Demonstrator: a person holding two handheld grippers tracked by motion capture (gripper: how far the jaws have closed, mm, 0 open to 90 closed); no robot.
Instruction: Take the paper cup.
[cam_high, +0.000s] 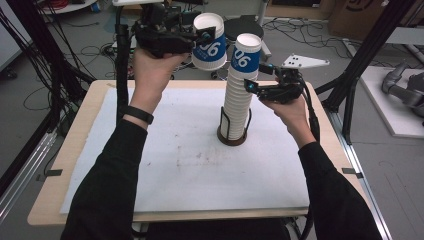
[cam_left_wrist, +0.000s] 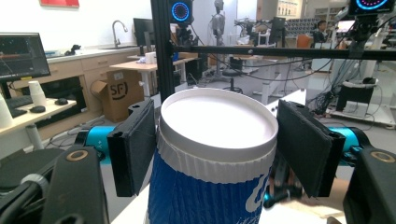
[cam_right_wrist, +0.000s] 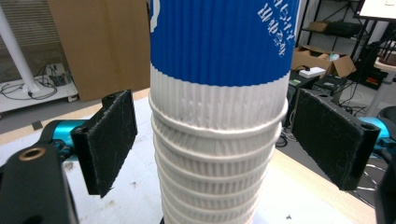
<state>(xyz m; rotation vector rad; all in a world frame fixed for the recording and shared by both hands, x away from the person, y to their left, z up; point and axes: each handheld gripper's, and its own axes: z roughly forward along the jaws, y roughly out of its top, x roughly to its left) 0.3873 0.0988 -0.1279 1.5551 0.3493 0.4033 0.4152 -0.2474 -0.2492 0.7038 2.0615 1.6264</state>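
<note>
My forearms come in low over the surface (cam_high: 75, 150), white mat (cam_high: 190, 165) on top. Mid-mat, a tall stack of cups (cam_high: 239, 107) stands upright in a dark wire holder (cam_high: 232, 131). My right hand-held gripper (cam_high: 255, 80) sits released around the stack's upper part, pads (cam_right_wrist: 109, 140) apart from the ribbed wall on both sides. Farther back, my left hand-held gripper (cam_high: 202, 36) is raised, grasping a single blue-and-white cup (cam_high: 209, 42) near its rim, held beside the stack top, not touching.
</note>
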